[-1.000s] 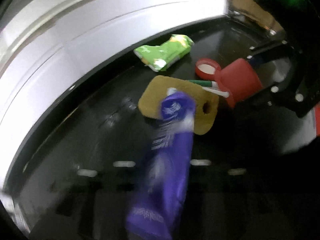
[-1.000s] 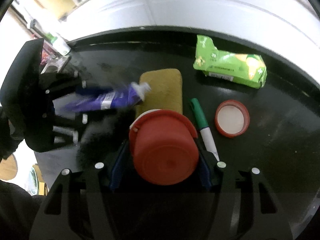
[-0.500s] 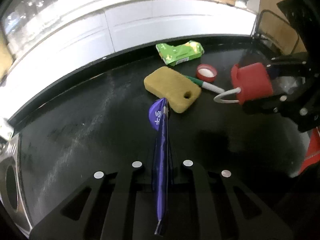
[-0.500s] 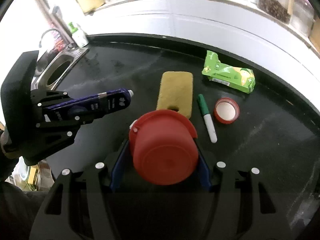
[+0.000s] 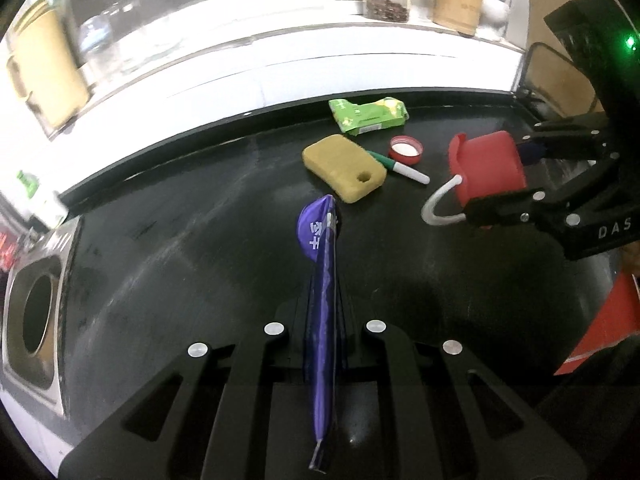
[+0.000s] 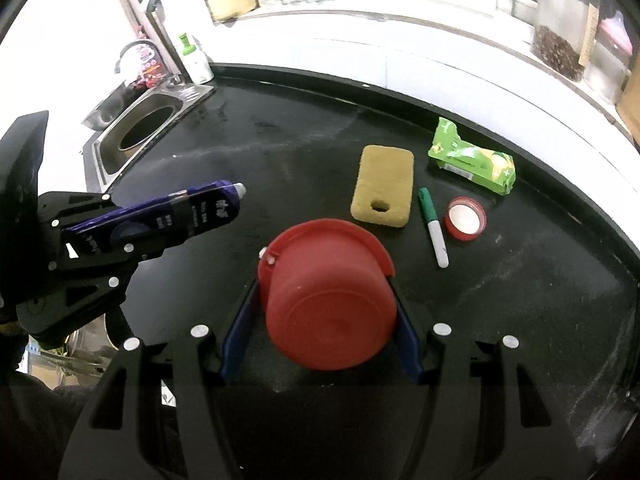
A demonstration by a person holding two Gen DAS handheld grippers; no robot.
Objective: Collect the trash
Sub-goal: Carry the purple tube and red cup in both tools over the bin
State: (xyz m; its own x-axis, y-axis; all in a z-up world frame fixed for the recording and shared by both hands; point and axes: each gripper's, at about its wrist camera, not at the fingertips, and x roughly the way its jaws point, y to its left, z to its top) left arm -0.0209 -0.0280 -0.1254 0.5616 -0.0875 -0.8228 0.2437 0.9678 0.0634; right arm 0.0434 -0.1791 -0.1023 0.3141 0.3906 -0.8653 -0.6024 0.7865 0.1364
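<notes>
While the left hand-held gripper (image 5: 324,320) is pinching the purple tube (image 5: 322,300) at frame centre, the right hand-held gripper (image 6: 328,320) is clamping the red bucket (image 6: 328,292); tilting its mouth toward the tube's tip should ease the drop

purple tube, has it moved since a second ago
Yes. In the right wrist view the purple tube, shut in the left gripper, has drawn left, away from the sponge, whose edge its cap overlapped a second ago.
</notes>
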